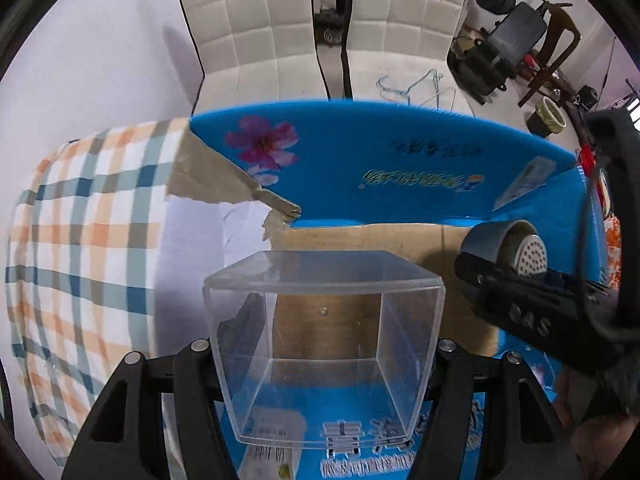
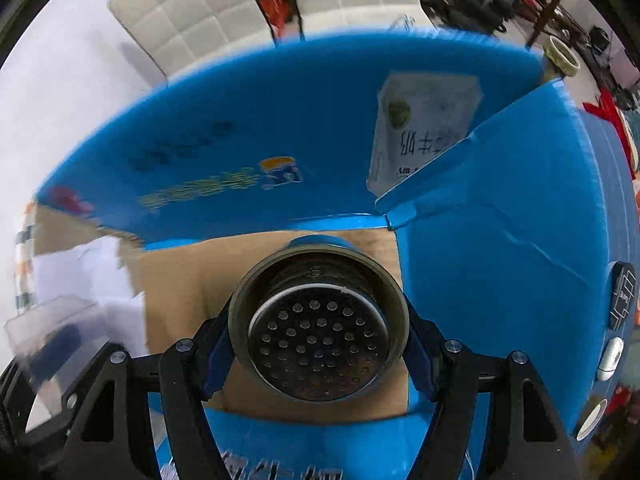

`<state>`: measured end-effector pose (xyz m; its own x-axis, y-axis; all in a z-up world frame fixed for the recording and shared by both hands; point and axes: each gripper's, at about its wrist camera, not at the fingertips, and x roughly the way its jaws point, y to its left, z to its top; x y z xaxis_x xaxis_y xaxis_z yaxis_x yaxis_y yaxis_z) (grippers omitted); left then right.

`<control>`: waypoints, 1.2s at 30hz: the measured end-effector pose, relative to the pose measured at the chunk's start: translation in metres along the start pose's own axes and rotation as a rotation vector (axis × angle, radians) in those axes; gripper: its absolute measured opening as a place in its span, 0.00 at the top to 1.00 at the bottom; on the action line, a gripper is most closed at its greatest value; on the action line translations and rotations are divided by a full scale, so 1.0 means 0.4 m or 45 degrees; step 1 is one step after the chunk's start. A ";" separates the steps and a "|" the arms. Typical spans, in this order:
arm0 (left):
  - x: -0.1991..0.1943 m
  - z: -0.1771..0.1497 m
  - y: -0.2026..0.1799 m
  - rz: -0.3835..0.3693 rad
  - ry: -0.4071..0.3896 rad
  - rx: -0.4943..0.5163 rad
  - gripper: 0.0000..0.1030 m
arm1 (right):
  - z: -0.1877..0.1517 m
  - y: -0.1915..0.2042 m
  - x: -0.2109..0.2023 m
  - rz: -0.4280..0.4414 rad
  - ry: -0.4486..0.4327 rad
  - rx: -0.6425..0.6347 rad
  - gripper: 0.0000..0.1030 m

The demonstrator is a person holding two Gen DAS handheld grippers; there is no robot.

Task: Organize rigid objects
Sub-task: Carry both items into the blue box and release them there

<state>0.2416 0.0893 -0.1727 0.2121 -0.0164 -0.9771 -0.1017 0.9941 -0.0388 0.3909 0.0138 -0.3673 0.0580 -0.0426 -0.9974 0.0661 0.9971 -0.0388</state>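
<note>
My left gripper (image 1: 324, 356) is shut on a clear plastic box (image 1: 324, 344) and holds it above the near edge of an open blue cardboard carton (image 1: 360, 168) with a brown floor. My right gripper (image 2: 316, 344) is shut on a dark round cup with a perforated metal strainer (image 2: 318, 344) and holds it over the carton's floor (image 2: 180, 280). In the left wrist view the right gripper (image 1: 516, 292) and the cup (image 1: 516, 246) show at the carton's right side. The clear box shows blurred at lower left in the right wrist view (image 2: 52, 332).
The carton's blue flaps stand up at the back (image 2: 280, 128) and right (image 2: 500, 260). A plaid cloth (image 1: 80, 240) covers the table left of the carton. Two white padded chairs (image 1: 256, 28) stand behind. A remote (image 2: 622, 296) and small white items lie at far right.
</note>
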 end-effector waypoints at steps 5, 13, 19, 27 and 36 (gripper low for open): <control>0.033 0.010 0.003 -0.017 0.029 -0.005 0.41 | 0.021 0.009 0.045 -0.058 0.033 -0.005 0.28; 0.044 0.007 0.000 -0.038 0.049 -0.023 0.41 | 0.034 0.035 0.004 -0.094 -0.001 -0.054 0.13; 0.020 0.012 -0.007 -0.064 0.040 -0.035 0.41 | -0.002 -0.006 -0.076 -0.094 -0.062 -0.034 0.06; 0.041 0.051 -0.042 -0.139 0.051 -0.022 0.41 | 0.010 -0.043 -0.129 -0.087 -0.064 0.005 0.06; 0.155 0.096 -0.115 -0.276 0.195 0.016 0.41 | 0.050 -0.038 -0.115 -0.107 -0.041 0.024 0.06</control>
<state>0.2965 0.0467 -0.2234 0.0779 -0.2439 -0.9667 -0.0580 0.9669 -0.2487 0.4071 -0.0006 -0.3197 0.0831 -0.1288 -0.9882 0.0910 0.9885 -0.1212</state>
